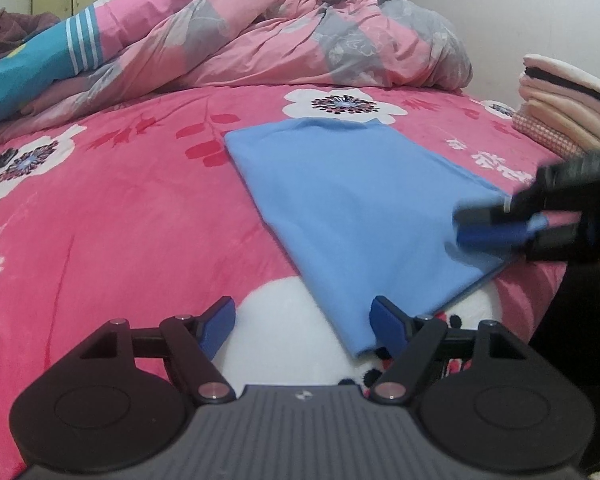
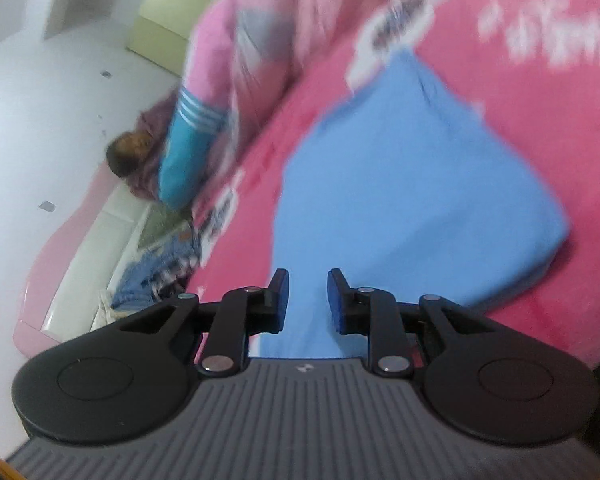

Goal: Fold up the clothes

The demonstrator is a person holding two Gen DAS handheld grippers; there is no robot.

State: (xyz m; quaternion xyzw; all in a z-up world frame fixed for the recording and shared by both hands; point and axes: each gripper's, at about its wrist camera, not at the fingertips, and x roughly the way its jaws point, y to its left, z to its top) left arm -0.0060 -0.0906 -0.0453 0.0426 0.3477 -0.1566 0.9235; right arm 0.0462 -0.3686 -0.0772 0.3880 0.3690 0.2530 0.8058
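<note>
A light blue folded cloth lies flat on the pink flowered bedsheet. In the left wrist view, my left gripper hovers low at the cloth's near corner. It is wide open, with nothing between its blue pads. My right gripper comes in blurred from the right, over the cloth's right edge. In the right wrist view the blue cloth fills the middle. The right gripper stands over the cloth's near edge, its jaws a small gap apart and empty.
A rumpled pink and grey duvet and a teal pillow lie at the back of the bed. A stack of folded clothes sits at the right edge. Denim clothing lies beside the bed's far side.
</note>
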